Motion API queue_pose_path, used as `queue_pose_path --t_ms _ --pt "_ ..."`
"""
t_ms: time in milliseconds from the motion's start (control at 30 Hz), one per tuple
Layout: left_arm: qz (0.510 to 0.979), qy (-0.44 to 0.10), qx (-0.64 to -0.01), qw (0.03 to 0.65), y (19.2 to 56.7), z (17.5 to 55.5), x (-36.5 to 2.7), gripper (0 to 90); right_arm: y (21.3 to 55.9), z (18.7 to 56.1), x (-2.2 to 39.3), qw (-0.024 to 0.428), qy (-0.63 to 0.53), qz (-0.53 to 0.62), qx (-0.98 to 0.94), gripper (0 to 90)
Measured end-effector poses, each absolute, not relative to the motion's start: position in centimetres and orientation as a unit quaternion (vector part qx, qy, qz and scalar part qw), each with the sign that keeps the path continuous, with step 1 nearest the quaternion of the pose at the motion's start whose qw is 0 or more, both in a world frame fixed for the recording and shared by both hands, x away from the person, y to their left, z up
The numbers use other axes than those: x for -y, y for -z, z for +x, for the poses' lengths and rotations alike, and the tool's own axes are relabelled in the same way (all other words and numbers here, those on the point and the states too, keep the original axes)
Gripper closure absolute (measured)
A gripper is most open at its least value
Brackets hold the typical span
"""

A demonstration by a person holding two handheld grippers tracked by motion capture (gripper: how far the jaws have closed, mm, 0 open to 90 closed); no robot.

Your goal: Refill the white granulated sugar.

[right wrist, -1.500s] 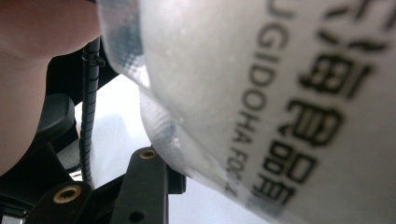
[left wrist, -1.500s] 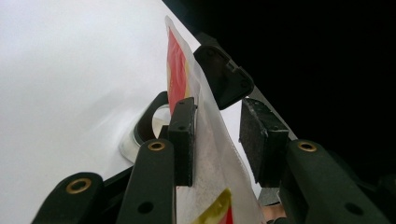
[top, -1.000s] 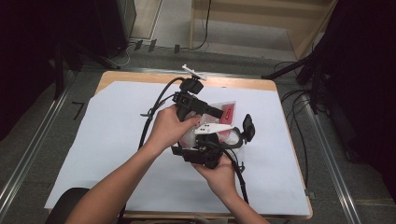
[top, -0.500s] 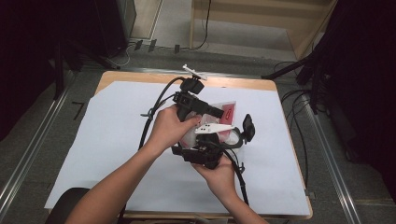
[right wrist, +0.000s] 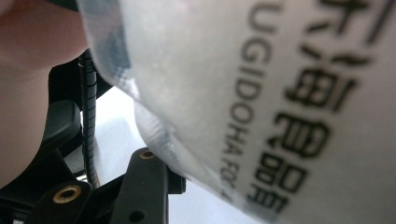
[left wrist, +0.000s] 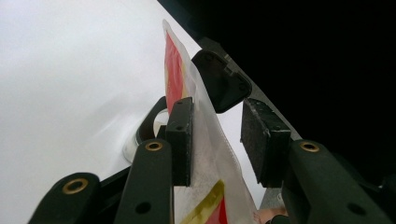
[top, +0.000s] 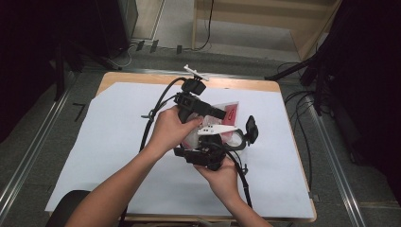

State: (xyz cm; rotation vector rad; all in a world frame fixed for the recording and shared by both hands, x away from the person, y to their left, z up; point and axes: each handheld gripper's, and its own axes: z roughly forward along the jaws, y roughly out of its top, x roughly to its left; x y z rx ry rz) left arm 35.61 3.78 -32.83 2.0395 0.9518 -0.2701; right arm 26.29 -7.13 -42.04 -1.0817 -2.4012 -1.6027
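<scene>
Between both grippers, translucent red-printed pouch (top: 222,124), contents unseen, left fingers (left wrist: 181,135) part-open around it, right fingers' state untellable

1. The person's forearms are bare, with no sleeves, at the high view's lower edge
2. The left gripper (top: 215,113) is matt black, with a boxy block at its far end and a white plate above it
3. The right gripper (top: 222,137) is black too and carries a white three-cornered plate
4. Black cables trail from both grippers, one of them bound with a tie
5. Up close, the left gripper's (left wrist: 217,140) jaws show brass-ringed screw holes and rough, square black pads (left wrist: 181,140)
</scene>
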Motion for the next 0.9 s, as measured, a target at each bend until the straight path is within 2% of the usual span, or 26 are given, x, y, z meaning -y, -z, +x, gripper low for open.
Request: queue_pose_path --t_ms 267,433,900 --pt "0.823 0.091 -0.373 0.419 32.88 35.37 -3.46 69.1 42.24 26.25 6.99 0.031 0.516 -0.355 0.779 63.6" --pt "0.824 0.09 -0.373 0.417 32.88 35.45 -3.51 68.9 42.27 26.22 6.94 0.023 0.515 -0.353 0.781 63.8" --pt "0.82 0.097 -0.375 0.421 32.87 35.52 -3.48 67.5 42.18 26.46 7.13 0.041 0.519 -0.359 0.774 64.1"
